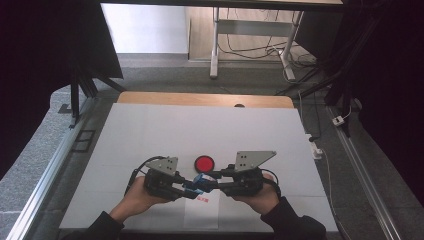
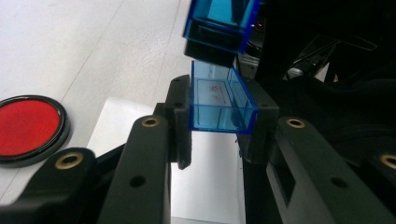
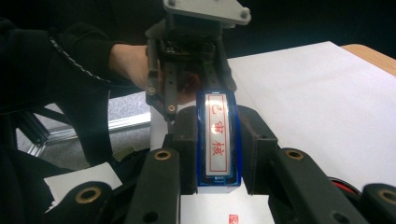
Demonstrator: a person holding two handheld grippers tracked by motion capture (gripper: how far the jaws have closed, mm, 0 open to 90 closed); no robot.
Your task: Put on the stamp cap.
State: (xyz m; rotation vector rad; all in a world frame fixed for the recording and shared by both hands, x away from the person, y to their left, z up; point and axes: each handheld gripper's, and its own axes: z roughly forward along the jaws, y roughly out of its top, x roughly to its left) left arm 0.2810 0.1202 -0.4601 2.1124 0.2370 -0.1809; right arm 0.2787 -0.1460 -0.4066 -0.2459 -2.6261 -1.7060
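Low over the table's near middle, both grippers meet tip to tip. My left gripper (image 1: 186, 186) (image 2: 219, 114) is shut on a clear blue cap (image 2: 219, 100), its hollow side up. My right gripper (image 1: 214, 182) (image 3: 217, 140) is shut on a blue stamp body (image 3: 217, 137) (image 2: 217, 25) whose white face carries red characters. The stamp and cap (image 1: 200, 181) sit close together, a small gap between them in the left gripper view. A round red ink pad (image 1: 203, 163) (image 2: 25, 126) lies just beyond the grippers.
A white paper sheet (image 1: 200, 212) (image 2: 205, 182) with a small red stamp mark (image 1: 202, 199) (image 3: 232, 218) lies under the grippers. The white table cover (image 1: 200, 130) spreads wide ahead. Metal rails (image 1: 45, 170) run along both sides, and a wooden edge (image 1: 205, 99) at the far end.
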